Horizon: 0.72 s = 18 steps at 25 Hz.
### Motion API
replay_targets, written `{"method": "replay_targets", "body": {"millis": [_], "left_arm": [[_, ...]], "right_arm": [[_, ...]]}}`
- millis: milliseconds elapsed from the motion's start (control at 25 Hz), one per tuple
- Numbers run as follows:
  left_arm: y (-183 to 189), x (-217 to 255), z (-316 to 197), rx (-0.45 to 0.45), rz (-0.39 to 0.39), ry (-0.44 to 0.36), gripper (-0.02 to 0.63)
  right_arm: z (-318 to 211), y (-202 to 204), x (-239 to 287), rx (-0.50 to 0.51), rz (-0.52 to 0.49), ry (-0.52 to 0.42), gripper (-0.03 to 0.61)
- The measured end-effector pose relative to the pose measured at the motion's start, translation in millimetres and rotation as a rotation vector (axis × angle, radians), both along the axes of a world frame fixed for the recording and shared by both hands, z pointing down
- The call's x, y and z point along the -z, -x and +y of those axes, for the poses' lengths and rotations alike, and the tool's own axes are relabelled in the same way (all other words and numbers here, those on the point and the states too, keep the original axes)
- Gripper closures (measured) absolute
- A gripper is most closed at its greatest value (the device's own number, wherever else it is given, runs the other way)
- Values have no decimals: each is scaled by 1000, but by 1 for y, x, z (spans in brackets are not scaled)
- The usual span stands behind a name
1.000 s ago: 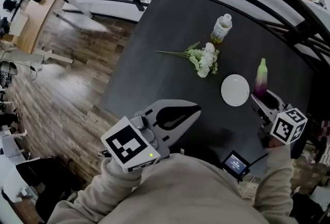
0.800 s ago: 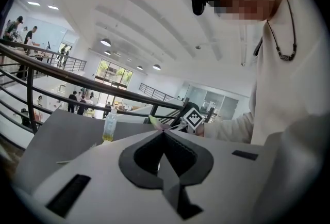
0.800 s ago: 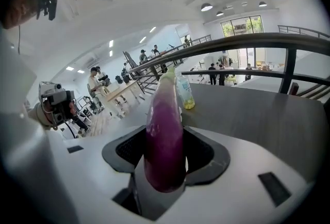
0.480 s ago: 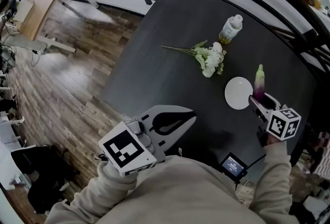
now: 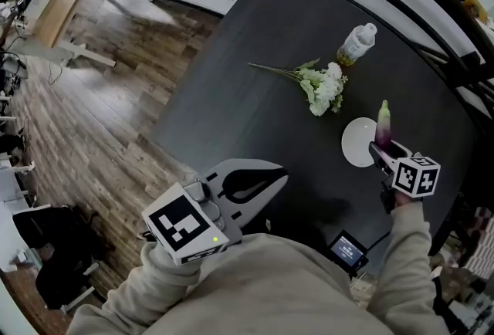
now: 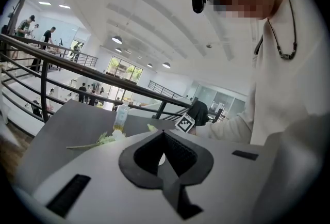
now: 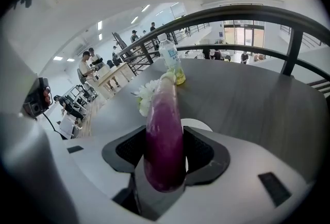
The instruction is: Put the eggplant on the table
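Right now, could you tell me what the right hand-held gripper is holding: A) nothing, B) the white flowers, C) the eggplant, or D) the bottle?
C: in the right gripper view, the right hand-held gripper has its jaws pressed against both sides of the purple eggplant.

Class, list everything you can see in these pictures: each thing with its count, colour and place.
table: 1, dark grey, centre
plate: 1, white, on table
flower bunch: 1, white, green stem, lying on table
bottle: 1, clear, yellowish liquid, standing beyond flowers
screen device: 1, black, near table edge
eggplant: 1, purple, green tip, beside plate
left gripper: 1, grey, shut, empty
right gripper: 1, grey, shut on eggplant
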State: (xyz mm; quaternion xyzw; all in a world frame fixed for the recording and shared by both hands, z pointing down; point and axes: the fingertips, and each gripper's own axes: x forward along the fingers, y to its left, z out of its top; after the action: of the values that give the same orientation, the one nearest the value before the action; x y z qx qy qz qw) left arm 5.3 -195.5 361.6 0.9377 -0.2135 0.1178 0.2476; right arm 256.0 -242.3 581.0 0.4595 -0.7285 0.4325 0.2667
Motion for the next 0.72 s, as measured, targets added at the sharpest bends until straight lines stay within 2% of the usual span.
{"method": "replay_targets", "body": {"millis": [240, 480, 720], "left_arm": [[1, 5, -1, 14, 8, 23, 609], [2, 2, 5, 26, 15, 30, 609], [6, -6, 10, 49, 17, 54, 609]], "right_arm": [[-2, 4, -20, 19, 19, 38, 350], [3, -1, -57, 68, 106, 99, 350], [10, -2, -79, 112, 141, 150, 350]]}}
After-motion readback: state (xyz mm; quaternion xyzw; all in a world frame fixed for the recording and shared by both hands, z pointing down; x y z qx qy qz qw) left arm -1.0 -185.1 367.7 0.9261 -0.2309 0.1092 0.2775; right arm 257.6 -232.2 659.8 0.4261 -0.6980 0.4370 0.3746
